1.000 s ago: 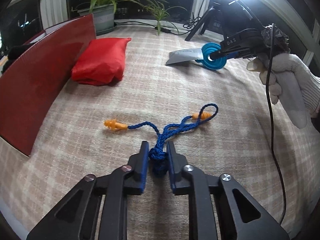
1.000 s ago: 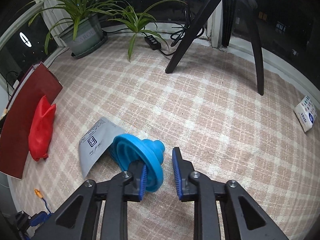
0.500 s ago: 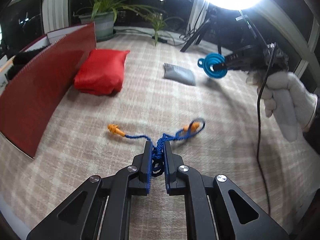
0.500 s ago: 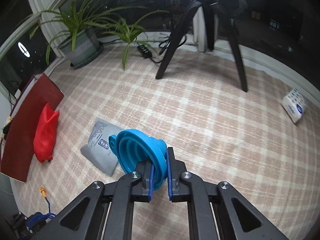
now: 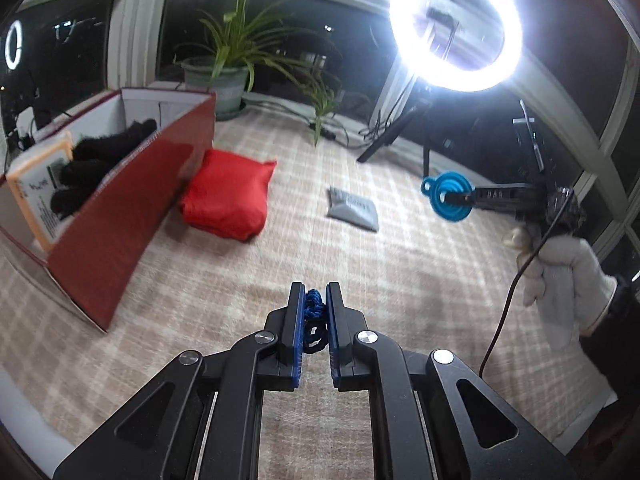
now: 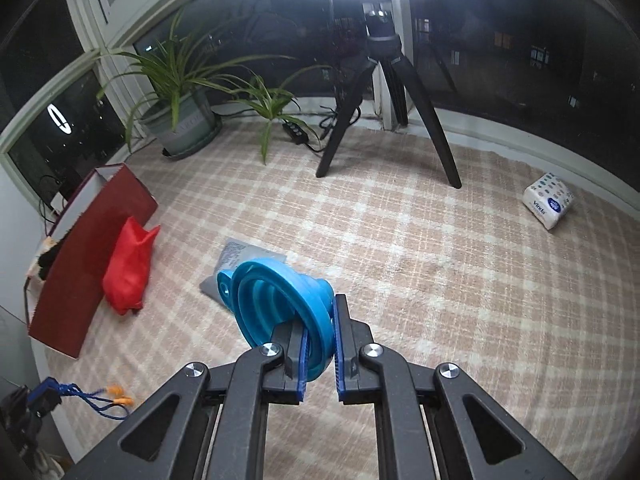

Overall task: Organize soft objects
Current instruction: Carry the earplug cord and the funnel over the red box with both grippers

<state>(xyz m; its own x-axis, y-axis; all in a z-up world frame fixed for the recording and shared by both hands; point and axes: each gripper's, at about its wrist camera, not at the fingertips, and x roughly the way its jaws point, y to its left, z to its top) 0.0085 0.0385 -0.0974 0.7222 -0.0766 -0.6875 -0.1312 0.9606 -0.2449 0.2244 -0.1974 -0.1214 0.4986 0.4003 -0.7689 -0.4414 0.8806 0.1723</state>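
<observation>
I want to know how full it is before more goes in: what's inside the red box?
Inside the red box lie a black furry item and a yellow-edged printed pack. Its near wall hides the bottom.

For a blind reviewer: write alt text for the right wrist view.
The right gripper is shut on a blue collapsible funnel, held above a plaid cloth. A grey packet, red pouch and red box lie to the left.

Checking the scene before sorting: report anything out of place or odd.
Nothing looks damaged or spilled. A tissue pack lies alone far from the red box; the red pouch and grey packet remain outside the box.
</observation>
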